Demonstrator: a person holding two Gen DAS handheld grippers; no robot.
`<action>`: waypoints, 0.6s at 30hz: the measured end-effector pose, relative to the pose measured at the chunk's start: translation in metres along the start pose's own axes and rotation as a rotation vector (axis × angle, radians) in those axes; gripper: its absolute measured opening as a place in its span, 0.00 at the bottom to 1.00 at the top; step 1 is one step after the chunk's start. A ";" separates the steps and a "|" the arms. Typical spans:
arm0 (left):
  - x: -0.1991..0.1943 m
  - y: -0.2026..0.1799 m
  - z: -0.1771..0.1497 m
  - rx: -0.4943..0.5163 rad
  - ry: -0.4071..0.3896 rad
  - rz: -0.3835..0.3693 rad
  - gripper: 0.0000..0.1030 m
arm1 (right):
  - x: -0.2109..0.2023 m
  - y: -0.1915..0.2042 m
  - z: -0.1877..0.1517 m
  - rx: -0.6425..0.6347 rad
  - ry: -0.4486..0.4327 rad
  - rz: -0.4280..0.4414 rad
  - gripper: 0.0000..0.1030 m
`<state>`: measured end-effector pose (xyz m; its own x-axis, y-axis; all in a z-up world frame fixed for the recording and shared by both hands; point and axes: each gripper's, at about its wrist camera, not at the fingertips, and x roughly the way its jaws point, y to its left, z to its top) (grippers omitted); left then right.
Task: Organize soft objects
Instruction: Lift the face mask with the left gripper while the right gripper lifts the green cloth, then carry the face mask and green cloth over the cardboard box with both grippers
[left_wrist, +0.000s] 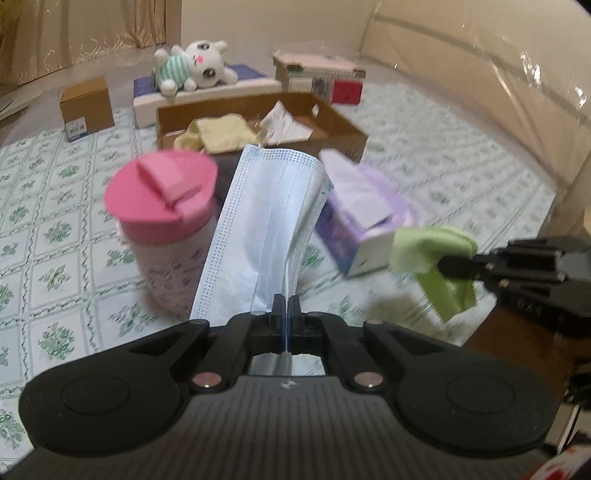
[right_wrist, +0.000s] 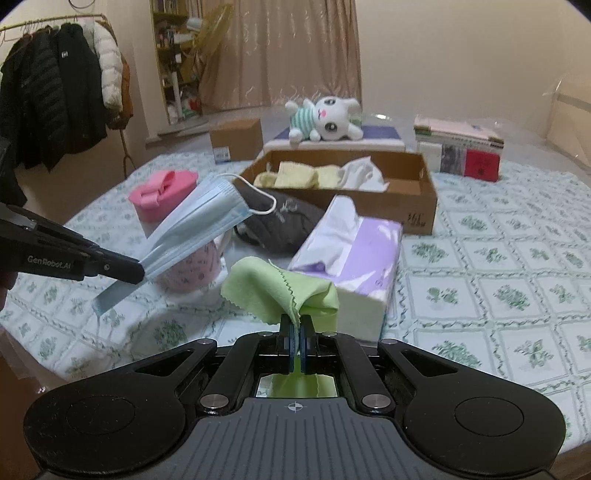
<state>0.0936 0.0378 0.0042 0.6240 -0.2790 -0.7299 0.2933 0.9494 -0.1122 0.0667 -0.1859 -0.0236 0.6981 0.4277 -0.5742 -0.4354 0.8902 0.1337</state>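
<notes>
A tabletop (right_wrist: 498, 280) under a green-patterned cloth carries a cardboard box (right_wrist: 406, 206); in front of the box lie a tissue box (right_wrist: 369, 266), a dark cloth (right_wrist: 288, 225) and a pink-lidded container (right_wrist: 162, 195).

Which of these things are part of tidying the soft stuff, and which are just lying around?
Part of the job: face mask, green cloth, open cardboard box, plush toy, dark cloth.

Lying about: pink-lidded canister, tissue box, small closed carton.

The face mask (left_wrist: 266, 221) hides the dark garment (right_wrist: 280, 221) and part of the blurred pink-lidded canister (left_wrist: 162, 214).
</notes>
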 end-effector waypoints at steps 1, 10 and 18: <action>-0.003 -0.004 0.004 -0.001 -0.011 -0.006 0.00 | -0.004 0.000 0.002 0.000 -0.008 -0.002 0.03; -0.020 -0.024 0.045 0.028 -0.077 -0.036 0.00 | -0.026 -0.004 0.021 -0.001 -0.069 -0.012 0.03; -0.019 -0.029 0.080 0.052 -0.090 -0.054 0.00 | -0.029 -0.015 0.042 0.013 -0.093 -0.006 0.03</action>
<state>0.1314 0.0042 0.0751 0.6685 -0.3434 -0.6597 0.3638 0.9246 -0.1126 0.0768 -0.2053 0.0253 0.7507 0.4343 -0.4977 -0.4239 0.8946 0.1412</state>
